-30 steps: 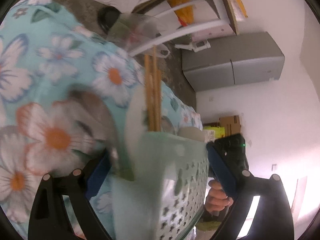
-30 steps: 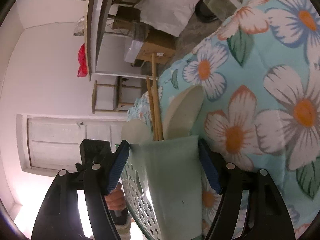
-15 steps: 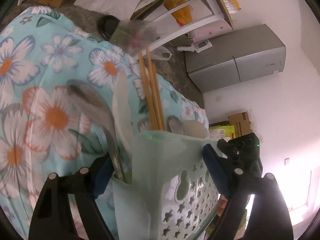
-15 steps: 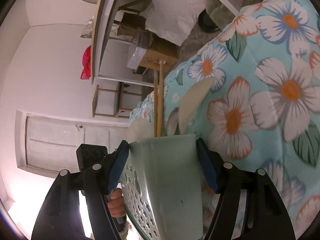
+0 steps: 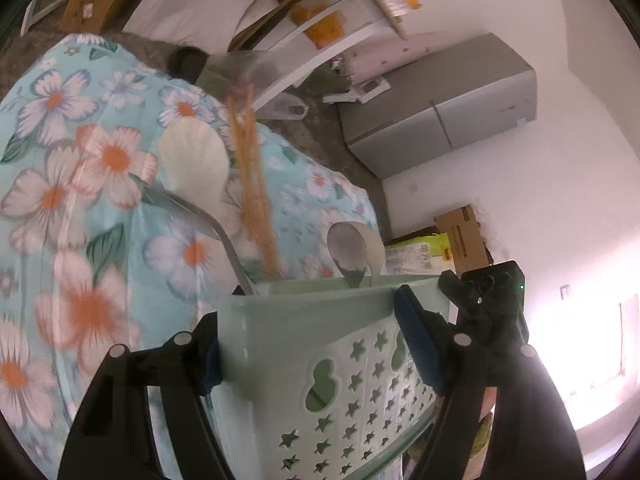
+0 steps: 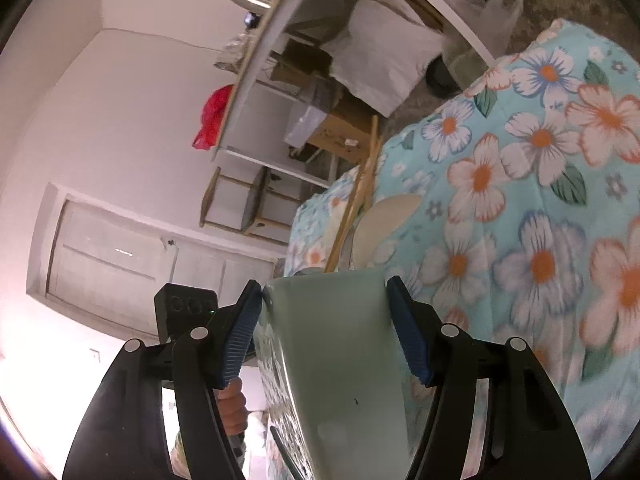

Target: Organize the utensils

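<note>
Both grippers, left [image 5: 316, 344] and right [image 6: 324, 328], jaws closing on the green utensil basket [image 5: 320, 368], carry it over the floral-clothed table [image 5: 80, 208]; next, a level set-down.

Fisheye curvature bends both views, corners vignetted black. Strong pinkish glare blows out the lower wall [image 5: 580, 340] areas. Chopsticks [image 5: 252, 176] and floral cloth [image 5: 80, 240] show motion blur

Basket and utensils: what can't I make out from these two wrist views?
- Basket base: cut off by the bottom edge in both views.
- Chopsticks count: motion-blurred in left wrist view.
- Utensil handles: hidden by basket walls.
- Right gripper pad contact: left wrist view shows one finger.
</note>
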### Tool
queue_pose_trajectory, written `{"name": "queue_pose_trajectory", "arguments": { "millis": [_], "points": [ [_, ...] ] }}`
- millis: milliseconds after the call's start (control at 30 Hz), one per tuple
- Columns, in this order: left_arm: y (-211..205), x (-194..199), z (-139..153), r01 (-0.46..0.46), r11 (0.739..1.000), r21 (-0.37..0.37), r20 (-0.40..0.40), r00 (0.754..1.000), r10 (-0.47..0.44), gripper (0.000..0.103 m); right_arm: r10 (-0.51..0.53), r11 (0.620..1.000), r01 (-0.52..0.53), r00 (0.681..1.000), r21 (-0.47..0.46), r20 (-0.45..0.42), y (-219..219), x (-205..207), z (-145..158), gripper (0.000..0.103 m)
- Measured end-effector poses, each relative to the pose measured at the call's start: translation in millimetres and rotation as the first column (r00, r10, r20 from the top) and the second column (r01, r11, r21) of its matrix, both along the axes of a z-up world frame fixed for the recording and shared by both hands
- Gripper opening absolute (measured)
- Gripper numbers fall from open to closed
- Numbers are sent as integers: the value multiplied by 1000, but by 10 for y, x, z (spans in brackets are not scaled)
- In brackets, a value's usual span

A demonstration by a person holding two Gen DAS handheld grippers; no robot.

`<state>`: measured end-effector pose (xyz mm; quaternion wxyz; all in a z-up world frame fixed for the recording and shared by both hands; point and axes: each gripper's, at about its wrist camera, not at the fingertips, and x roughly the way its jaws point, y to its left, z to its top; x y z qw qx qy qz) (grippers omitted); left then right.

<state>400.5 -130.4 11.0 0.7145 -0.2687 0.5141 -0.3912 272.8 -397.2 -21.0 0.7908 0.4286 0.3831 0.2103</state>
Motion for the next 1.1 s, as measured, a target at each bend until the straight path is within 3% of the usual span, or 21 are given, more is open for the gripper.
{"name": "queue_pose_trajectory", "arguments": {
  "millis": [400, 533, 633, 833, 1000, 1100],
  "points": [
    [286, -1190, 388, 76, 996, -44, 196, 978, -66, 72, -10, 992, 33, 983, -125, 183, 326, -1245, 400, 60],
    [362, -1665, 456, 87, 996, -20, 280, 957, -78, 72, -21, 970, 72, 977, -233, 214, 496, -1763, 460, 57],
    [478, -1989, 481, 88, 996, -25, 322, 944, -75, 71, -14, 979, 64, 968, -194, 252, 568, -2102, 466, 53],
    [597, -2475, 547, 84, 996, -30, 395, 916, -65, 71, -26, 958, 106, 958, -267, 287, 798, -2540, 483, 51],
    [708, -2693, 610, 100, 994, -40, 415, 907, -75, 63, -5, 949, 88, 964, -302, 267, 960, -2747, 483, 50],
    [833, -2886, 626, 88, 996, -14, 454, 888, -72, 56, -25, 934, 119, 962, -336, 272, 997, -2938, 521, 49]
  ]
}}
